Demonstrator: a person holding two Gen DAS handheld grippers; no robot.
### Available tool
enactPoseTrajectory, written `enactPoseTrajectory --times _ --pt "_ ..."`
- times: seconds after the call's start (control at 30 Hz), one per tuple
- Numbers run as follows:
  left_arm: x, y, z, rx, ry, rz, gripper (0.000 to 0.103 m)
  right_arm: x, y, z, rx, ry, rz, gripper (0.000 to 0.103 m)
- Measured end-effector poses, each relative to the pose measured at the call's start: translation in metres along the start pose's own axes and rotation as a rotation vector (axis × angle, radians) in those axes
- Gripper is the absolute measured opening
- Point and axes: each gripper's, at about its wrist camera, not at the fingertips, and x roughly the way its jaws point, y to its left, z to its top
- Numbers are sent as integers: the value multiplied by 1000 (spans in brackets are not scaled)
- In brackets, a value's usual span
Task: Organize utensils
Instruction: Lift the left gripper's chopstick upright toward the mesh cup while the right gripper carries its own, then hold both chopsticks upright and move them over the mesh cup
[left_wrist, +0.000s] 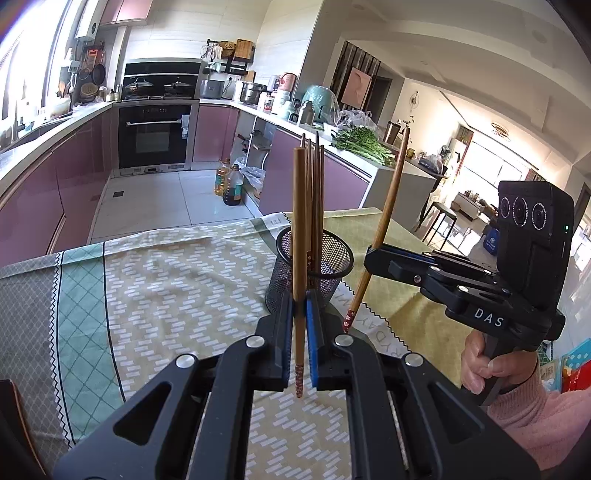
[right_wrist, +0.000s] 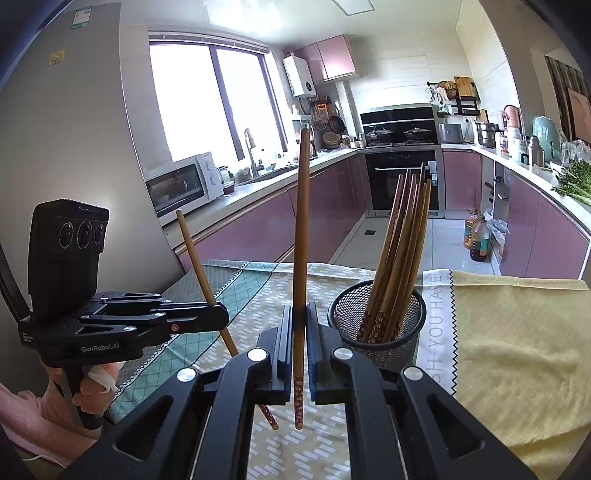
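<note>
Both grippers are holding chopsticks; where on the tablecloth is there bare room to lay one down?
Free: yellow cloth right of the mesh holder, and patterned cloth to its left. Crowded: the holder, filled with chopsticks, with left gripper and right gripper close by.

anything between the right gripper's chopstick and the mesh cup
No object. In the right wrist view, only bare patterned tablecloth shows between the chopstick clamped in the right gripper and the mesh cup.
</note>
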Motion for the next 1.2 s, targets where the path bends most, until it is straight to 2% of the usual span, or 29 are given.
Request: enactPoseTrajectory --times 1.2 --pt "-3 -13 22 49 -29 -13 8 -9 -4 12 2 -29 -14 6"
